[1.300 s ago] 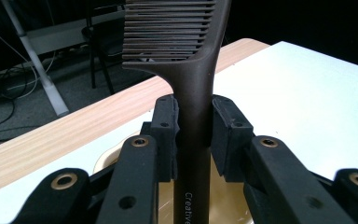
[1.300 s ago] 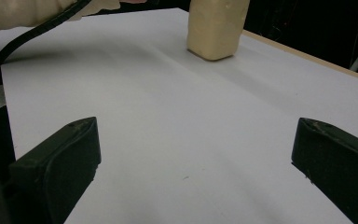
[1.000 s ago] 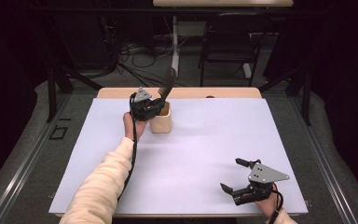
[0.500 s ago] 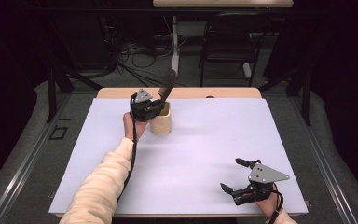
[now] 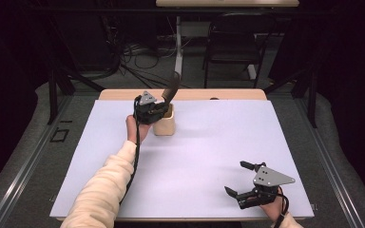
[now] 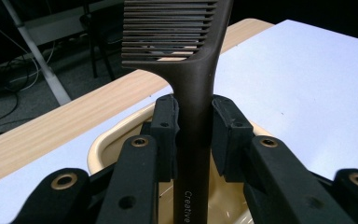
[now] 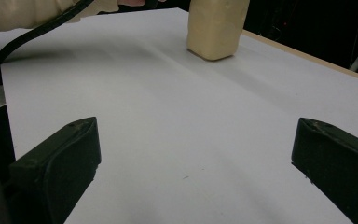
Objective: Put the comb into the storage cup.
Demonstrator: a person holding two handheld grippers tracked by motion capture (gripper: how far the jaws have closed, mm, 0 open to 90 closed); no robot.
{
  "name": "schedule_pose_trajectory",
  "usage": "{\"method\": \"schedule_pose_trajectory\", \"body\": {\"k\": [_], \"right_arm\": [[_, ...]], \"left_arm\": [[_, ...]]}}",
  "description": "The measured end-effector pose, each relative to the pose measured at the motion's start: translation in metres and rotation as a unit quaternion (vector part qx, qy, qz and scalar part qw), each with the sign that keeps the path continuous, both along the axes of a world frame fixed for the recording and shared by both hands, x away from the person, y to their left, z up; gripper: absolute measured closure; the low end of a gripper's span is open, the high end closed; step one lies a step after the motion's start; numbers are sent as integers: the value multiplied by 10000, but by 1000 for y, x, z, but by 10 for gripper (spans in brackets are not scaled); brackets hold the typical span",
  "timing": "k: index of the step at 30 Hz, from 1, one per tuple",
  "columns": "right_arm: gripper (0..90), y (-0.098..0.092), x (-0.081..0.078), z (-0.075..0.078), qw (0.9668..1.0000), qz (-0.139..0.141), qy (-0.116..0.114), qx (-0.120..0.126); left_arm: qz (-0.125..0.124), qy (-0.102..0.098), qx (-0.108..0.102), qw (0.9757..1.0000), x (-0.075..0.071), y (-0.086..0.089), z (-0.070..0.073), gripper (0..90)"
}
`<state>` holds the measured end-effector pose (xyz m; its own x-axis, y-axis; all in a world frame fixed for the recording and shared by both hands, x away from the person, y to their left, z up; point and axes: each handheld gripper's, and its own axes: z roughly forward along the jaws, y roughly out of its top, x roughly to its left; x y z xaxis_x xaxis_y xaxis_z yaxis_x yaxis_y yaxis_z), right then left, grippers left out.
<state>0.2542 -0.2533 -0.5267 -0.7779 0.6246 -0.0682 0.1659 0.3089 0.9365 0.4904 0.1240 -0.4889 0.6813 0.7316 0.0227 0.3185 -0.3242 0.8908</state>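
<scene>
Nothing is seen to have moved since the earlier high views: both hand-held grippers, the comb and the cup are placed as before. The counter (image 5: 209,156), covered by a pale sheet with a strip of wood left bare along its far edge, is the largest thing in view. Toward its far left, a cream cup (image 5: 164,122) is stood upright on the sheet; it is also seen in the right gripper view (image 7: 214,28), well apart from that gripper. The left hand-held gripper (image 5: 156,108) is held just over the cup's mouth, and its jaws are closed on the handle of a dark brown comb (image 6: 193,116), whose lower end is sunk inside the cup while its toothed head (image 5: 172,85) is tilted up and away. The right hand-held gripper (image 5: 241,181) is kept low at the near right of the counter, its jaws spread wide with nothing held between them.
</scene>
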Motion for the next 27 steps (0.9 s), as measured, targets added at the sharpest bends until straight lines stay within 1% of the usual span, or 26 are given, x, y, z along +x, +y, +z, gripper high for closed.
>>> {"method": "schedule_pose_trajectory", "body": {"k": [11,15,18,23,27], "right_arm": [[8,0,0,0,10000,-4,3,1],[8,0,0,0,10000,-4,2,2],[8,0,0,0,10000,-2,2,2],[8,0,0,0,10000,-5,0,-2],[8,0,0,0,10000,-2,3,0]], "left_arm": [[-57,113,38,9999,1,0,-2,724],[-74,130,96,9998,2,0,-3,723],[-83,136,190,9997,2,-2,-3,723],[-102,155,253,9995,2,-3,-3,722],[-85,196,264,9994,2,-2,-4,722]]}}
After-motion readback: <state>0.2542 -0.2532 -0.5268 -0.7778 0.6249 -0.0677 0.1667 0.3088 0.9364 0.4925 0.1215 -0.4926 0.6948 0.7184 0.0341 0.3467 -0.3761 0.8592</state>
